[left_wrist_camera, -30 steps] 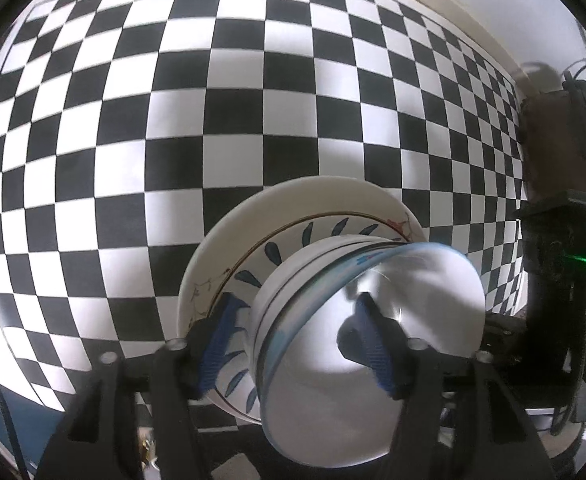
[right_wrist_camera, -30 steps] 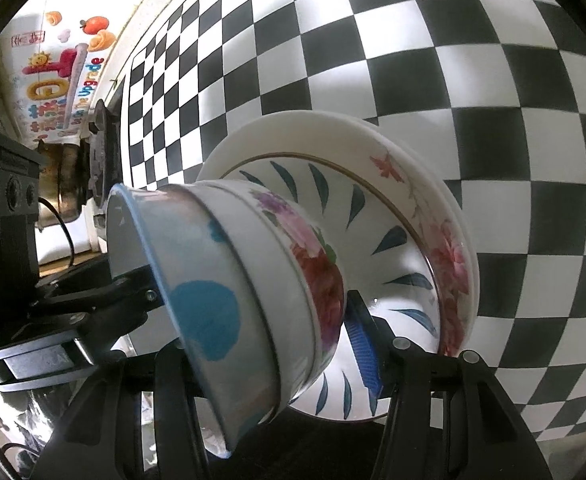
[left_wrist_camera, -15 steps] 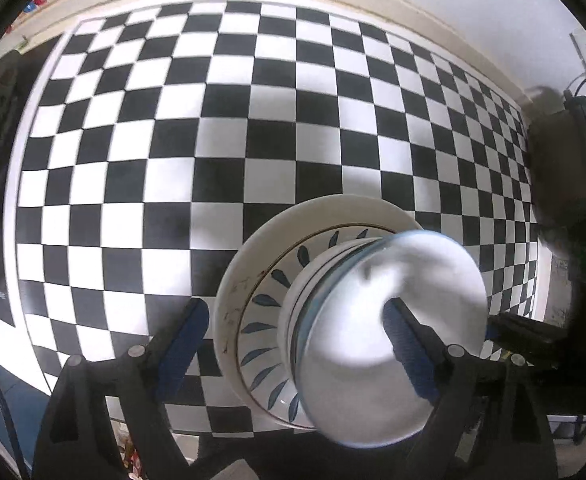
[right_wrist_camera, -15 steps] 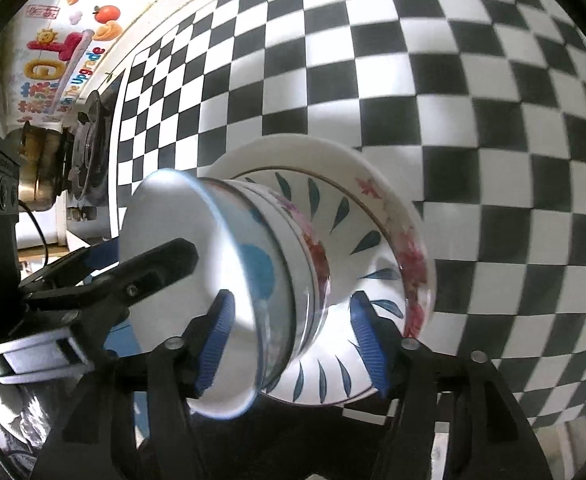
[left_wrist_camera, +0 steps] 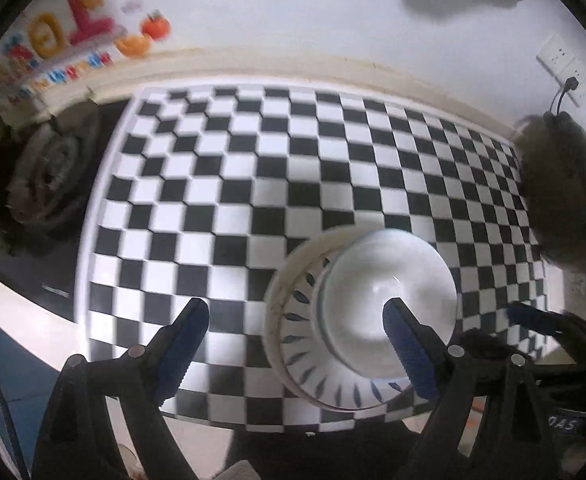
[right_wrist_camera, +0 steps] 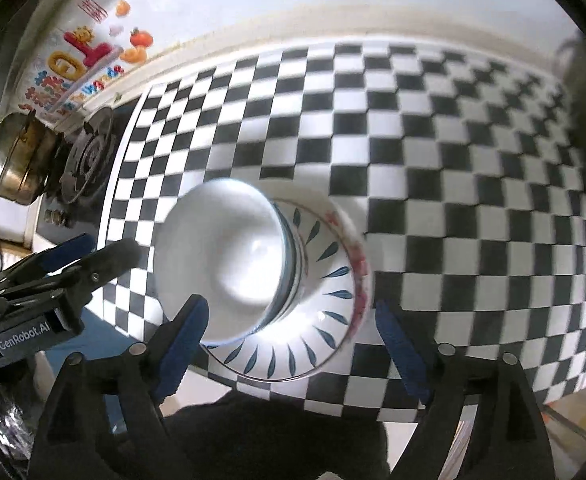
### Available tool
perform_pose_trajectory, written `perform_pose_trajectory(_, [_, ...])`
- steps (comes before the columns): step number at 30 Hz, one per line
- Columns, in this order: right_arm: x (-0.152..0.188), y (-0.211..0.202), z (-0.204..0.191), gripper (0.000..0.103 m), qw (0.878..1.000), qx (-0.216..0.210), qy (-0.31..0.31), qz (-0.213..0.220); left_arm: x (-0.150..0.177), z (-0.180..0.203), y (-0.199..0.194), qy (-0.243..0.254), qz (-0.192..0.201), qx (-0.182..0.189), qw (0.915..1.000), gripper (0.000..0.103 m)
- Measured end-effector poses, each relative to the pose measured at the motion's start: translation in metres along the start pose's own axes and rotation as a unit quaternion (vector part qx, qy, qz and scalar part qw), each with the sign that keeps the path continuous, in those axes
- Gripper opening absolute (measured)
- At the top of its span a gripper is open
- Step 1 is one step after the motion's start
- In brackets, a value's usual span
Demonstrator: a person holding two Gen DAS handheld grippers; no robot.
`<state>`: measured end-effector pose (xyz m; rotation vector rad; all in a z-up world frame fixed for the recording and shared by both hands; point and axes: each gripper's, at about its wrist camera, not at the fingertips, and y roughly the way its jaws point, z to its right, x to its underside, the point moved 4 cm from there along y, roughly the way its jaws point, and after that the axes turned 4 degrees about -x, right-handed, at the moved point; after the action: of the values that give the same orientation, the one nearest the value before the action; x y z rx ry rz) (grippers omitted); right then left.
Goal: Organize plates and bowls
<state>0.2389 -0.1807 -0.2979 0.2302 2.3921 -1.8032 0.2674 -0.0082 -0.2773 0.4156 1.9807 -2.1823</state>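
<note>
A stack of white bowls [left_wrist_camera: 385, 300] sits in a plate with blue leaf marks [left_wrist_camera: 293, 316], on a larger white plate with a red flower rim [right_wrist_camera: 359, 272], near the front edge of the checkered table [left_wrist_camera: 253, 184]. The bowls also show in the right wrist view [right_wrist_camera: 229, 256]. My left gripper [left_wrist_camera: 293, 344] is open and empty, above and in front of the stack. My right gripper [right_wrist_camera: 289, 340] is open and empty, its fingers to either side of the plates' near rim without touching. The left gripper shows in the right wrist view [right_wrist_camera: 73, 256].
A gas burner [left_wrist_camera: 53, 176] and a steel pot [right_wrist_camera: 17, 160] stand left of the table. A dark appliance [left_wrist_camera: 561, 192] with a cord stands at the right, under a wall socket [left_wrist_camera: 565, 68]. Colourful stickers [left_wrist_camera: 73, 36] are on the back wall.
Both grippers have opened, let go of the bowl stack and pulled back and up. The stack now rests on the plates.
</note>
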Motion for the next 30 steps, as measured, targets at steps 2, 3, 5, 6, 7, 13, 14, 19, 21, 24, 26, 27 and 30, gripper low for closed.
perform_pose_trajectory(2, [0.004, -0.014, -0.007, 0.089, 0.999, 0.022, -0.002, 0.026, 0.002, -0.002, -0.014, 0.002, 0.029, -0.018, 0.9994, 0.089])
perform_pose_trajectory(3, [0.007, -0.023, -0.009, 0.089, 0.999, 0.035, -0.003, 0.041, 0.003, -0.004, -0.023, 0.002, 0.042, -0.024, 0.9988, 0.089])
perform_pose_trajectory(5, [0.01, -0.037, -0.015, 0.089, 0.996, 0.054, -0.002, 0.066, 0.005, -0.004, -0.034, 0.002, 0.055, -0.028, 0.9981, 0.089])
perform_pose_trajectory(6, [0.014, -0.046, -0.018, 0.089, 0.995, 0.064, -0.003, 0.081, 0.006, -0.005, -0.04, 0.003, 0.065, -0.033, 0.9974, 0.089])
perform_pose_trajectory(7, [0.015, -0.052, -0.02, 0.089, 0.994, 0.068, -0.002, 0.089, 0.008, -0.004, -0.047, 0.006, 0.072, -0.034, 0.9968, 0.089])
perform_pose_trajectory(13, [0.03, -0.089, -0.037, 0.089, 0.988, 0.082, -0.003, 0.134, 0.021, 0.001, -0.078, 0.016, 0.098, -0.053, 0.9936, 0.089])
perform_pose_trajectory(14, [0.033, -0.095, -0.038, 0.089, 0.986, 0.084, -0.002, 0.142, 0.023, 0.001, -0.083, 0.016, 0.102, -0.054, 0.9932, 0.089])
perform_pose_trajectory(19, [0.047, -0.125, -0.043, 0.089, 0.981, 0.087, -0.008, 0.172, 0.035, 0.007, -0.107, 0.011, 0.122, -0.063, 0.9904, 0.089])
perform_pose_trajectory(21, [0.053, -0.137, -0.044, 0.089, 0.979, 0.088, -0.011, 0.184, 0.04, 0.011, -0.12, 0.009, 0.136, -0.065, 0.9886, 0.089])
perform_pose_trajectory(24, [0.064, -0.158, -0.048, 0.089, 0.975, 0.088, -0.018, 0.204, 0.048, 0.018, -0.139, 0.01, 0.153, -0.065, 0.986, 0.089])
perform_pose_trajectory(26, [0.073, -0.172, -0.049, 0.089, 0.972, 0.09, -0.024, 0.216, 0.055, 0.023, -0.152, 0.007, 0.16, -0.061, 0.9852, 0.089])
perform_pose_trajectory(27, [0.078, -0.18, -0.051, 0.089, 0.97, 0.09, -0.027, 0.222, 0.06, 0.025, -0.16, 0.005, 0.164, -0.059, 0.9848, 0.089])
perform_pose_trajectory(30, [0.093, -0.203, -0.053, 0.089, 0.966, 0.09, -0.032, 0.24, 0.072, 0.03, -0.181, 0.003, 0.178, -0.054, 0.9825, 0.089])
